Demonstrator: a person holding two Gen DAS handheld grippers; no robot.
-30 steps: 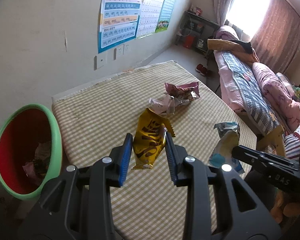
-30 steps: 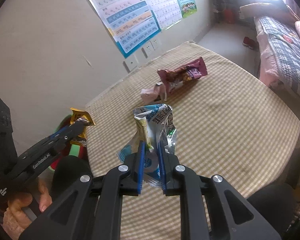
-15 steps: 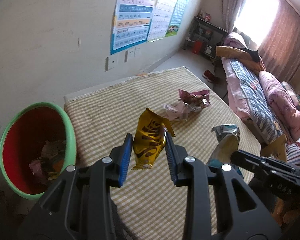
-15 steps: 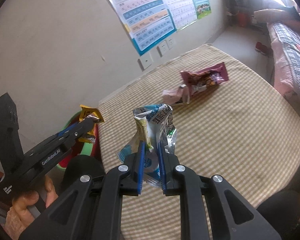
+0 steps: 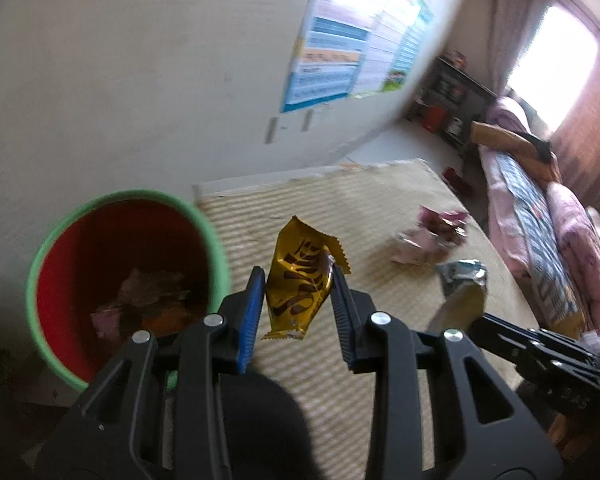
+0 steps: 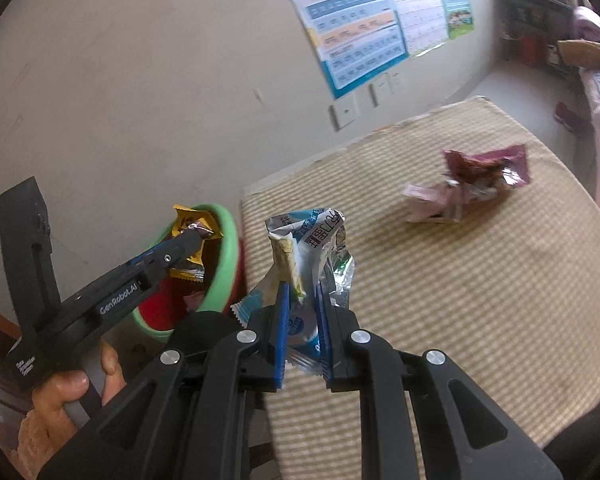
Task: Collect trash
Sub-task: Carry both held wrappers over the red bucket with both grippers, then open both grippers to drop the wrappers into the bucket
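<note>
Checked cloth covers the table; beside its edge stands our bin. We carry two wrappers: left gripper pinches the gold wrapper, nearer the bin, down-left; right gripper pinches the blue wrapper.

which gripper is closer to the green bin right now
Left. The left gripper, holding the yellow wrapper, is over the green bin; the right gripper is beside it, over the table edge.
</note>
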